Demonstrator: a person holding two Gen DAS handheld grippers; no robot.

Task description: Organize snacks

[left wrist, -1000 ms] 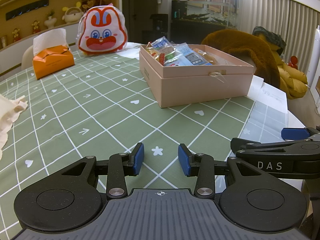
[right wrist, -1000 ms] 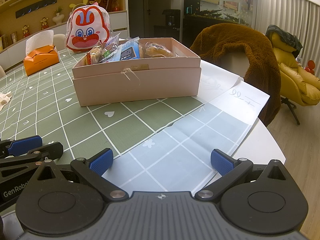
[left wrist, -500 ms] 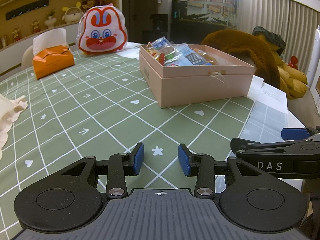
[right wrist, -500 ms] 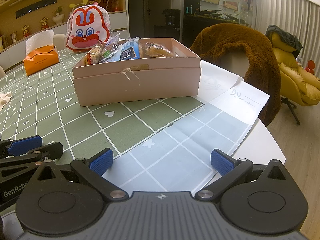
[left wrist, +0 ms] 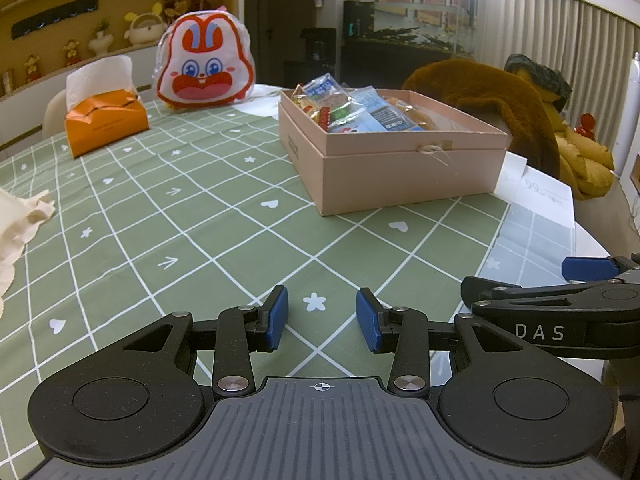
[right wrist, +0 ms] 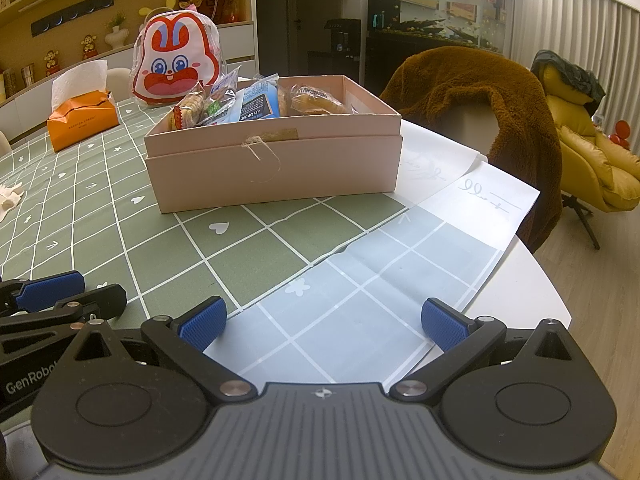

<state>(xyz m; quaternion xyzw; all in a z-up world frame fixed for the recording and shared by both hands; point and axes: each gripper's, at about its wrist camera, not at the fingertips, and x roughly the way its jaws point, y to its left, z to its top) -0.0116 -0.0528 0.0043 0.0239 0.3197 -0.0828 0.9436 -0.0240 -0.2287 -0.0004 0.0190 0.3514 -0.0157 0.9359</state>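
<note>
While nothing is being carried by either tool, the task is being judged as sitting at a pause: either before the first pick or after the last packet has gone in, and the pictures cannot settle which. Snack packets (right wrist: 256, 104) are being kept loosely heaped in the pink box (left wrist: 400, 172), which is standing on the green checked tablecloth (left wrist: 180, 232) ahead of both tools, well apart from them; no loose snack is being shown on the cloth. If sorting inside the box is meant, the next move is being read as a reach forward and over the near wall, with one pair of pads lowered onto a single wrapper. The left gripper (left wrist: 322, 316) is being held low over the cloth, tipped downward, its jaws being kept at a middling gap with only a printed star showing between them. The right gripper (right wrist: 322, 322) is being held just beside it at a similar downward tilt, over the paler edge of the cloth, its jaws being spread wide and empty.
</note>
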